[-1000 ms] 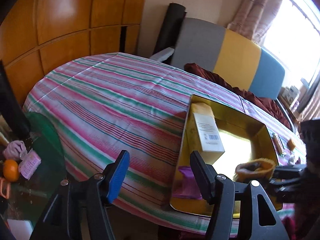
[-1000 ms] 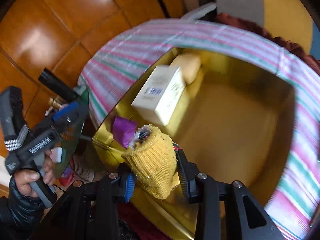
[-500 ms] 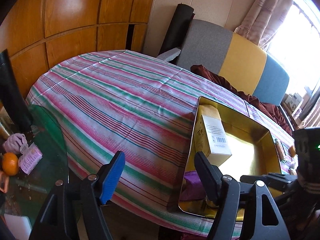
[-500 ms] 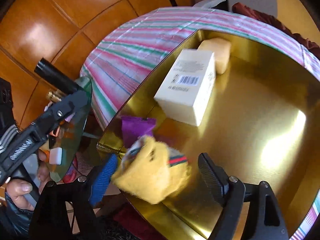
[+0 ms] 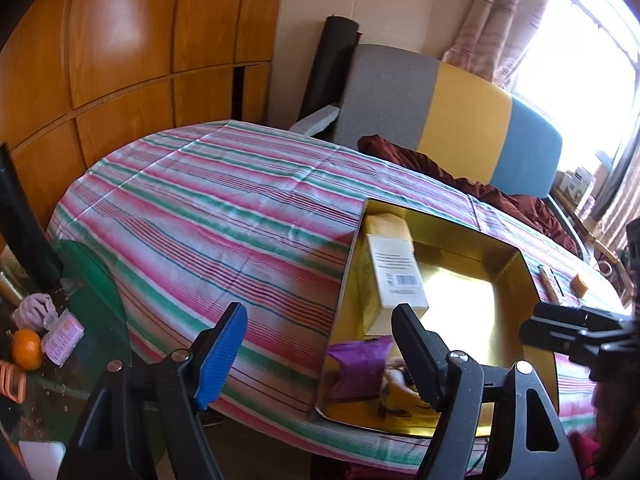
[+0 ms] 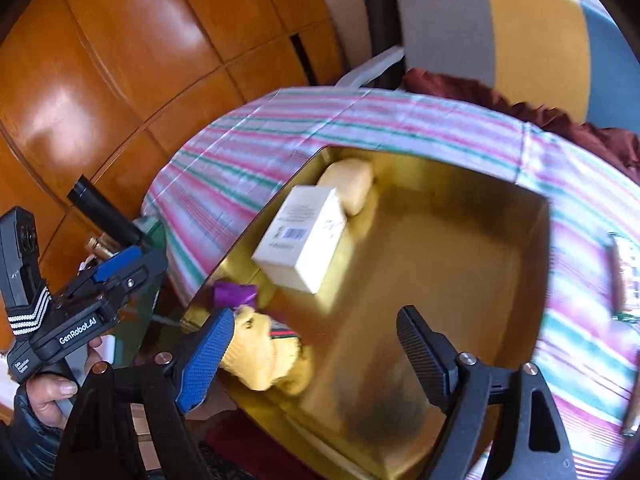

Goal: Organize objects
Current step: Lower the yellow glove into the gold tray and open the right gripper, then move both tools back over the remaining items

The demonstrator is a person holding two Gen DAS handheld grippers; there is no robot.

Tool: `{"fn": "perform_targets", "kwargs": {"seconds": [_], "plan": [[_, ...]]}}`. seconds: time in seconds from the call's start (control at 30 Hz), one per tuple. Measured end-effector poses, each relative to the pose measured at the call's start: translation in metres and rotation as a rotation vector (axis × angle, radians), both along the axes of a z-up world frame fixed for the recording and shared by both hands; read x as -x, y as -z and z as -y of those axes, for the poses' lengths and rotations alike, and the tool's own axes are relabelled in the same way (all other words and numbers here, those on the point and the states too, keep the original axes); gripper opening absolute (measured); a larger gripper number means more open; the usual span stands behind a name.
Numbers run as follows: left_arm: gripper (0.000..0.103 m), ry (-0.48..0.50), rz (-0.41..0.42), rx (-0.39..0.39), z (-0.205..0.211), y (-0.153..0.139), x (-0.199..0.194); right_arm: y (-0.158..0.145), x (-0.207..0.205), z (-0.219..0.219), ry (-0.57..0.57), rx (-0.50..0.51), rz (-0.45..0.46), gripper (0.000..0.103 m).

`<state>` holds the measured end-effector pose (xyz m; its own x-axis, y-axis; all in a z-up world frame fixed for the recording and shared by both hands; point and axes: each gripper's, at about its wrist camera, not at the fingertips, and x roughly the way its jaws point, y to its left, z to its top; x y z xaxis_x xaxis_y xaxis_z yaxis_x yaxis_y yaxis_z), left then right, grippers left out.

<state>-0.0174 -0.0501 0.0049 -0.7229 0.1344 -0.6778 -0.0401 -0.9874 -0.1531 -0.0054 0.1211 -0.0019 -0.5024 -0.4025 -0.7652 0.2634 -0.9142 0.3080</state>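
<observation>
Gold-coloured tray [image 6: 460,280] sat on the striped tablecloth [image 5: 208,216], holding a white box [image 6: 304,244] at 10 o'clock, a purple packet [image 6: 234,294] and a yellow knitted sock [image 6: 264,356] at 8 o'clock. Right gripper [image 6: 312,356] stood apart, empty, above the sock. Left gripper [image 5: 320,356] was opening, nothing between its jaws.

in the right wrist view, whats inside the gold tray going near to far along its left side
yellow knit sock → purple packet → white box → pale yellow block, all in the gold tray
</observation>
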Motion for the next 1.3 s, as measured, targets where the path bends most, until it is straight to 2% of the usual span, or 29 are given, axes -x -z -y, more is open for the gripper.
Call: {"fn": "perform_targets", "kwargs": {"seconds": [0.27, 0.5, 0.73, 0.93, 1.03, 1.2, 1.3], "plan": [[0.076, 0.077, -0.014, 0.030, -0.029, -0.006, -0.006, -0.006, -0.013, -0.053, 0.122, -0.021, -0.030, 0.085], [0.078, 0.145, -0.028, 0.049, -0.057, -0.013, -0.007, -0.007, -0.024, -0.116, 0.261, -0.055, -0.034, 0.085], [0.079, 0.238, -0.026, 0.060, -0.092, -0.016, -0.002, -0.014, -0.047, -0.203, 0.472, -0.110, -0.035, 0.085], [0.079, 0.351, -0.021, 0.050, -0.135, -0.017, 0.000, -0.023, -0.089, -0.296, 0.735, -0.139, -0.033, 0.085], [0.079, 0.419, -0.016, 0.055, -0.161, -0.017, -0.003, -0.023, -0.116, -0.348, 0.911, -0.108, -0.043, 0.085], [0.079, 0.530, -0.001, 0.047, -0.207, -0.021, -0.009, -0.002, -0.156, -0.413, 1.158, 0.015, -0.051, 0.086], [0.079, 0.592, 0.032, 0.047, -0.238, -0.019, -0.009, 0.019, -0.178, -0.437, 1.224, 0.241, -0.046, 0.087]]}}
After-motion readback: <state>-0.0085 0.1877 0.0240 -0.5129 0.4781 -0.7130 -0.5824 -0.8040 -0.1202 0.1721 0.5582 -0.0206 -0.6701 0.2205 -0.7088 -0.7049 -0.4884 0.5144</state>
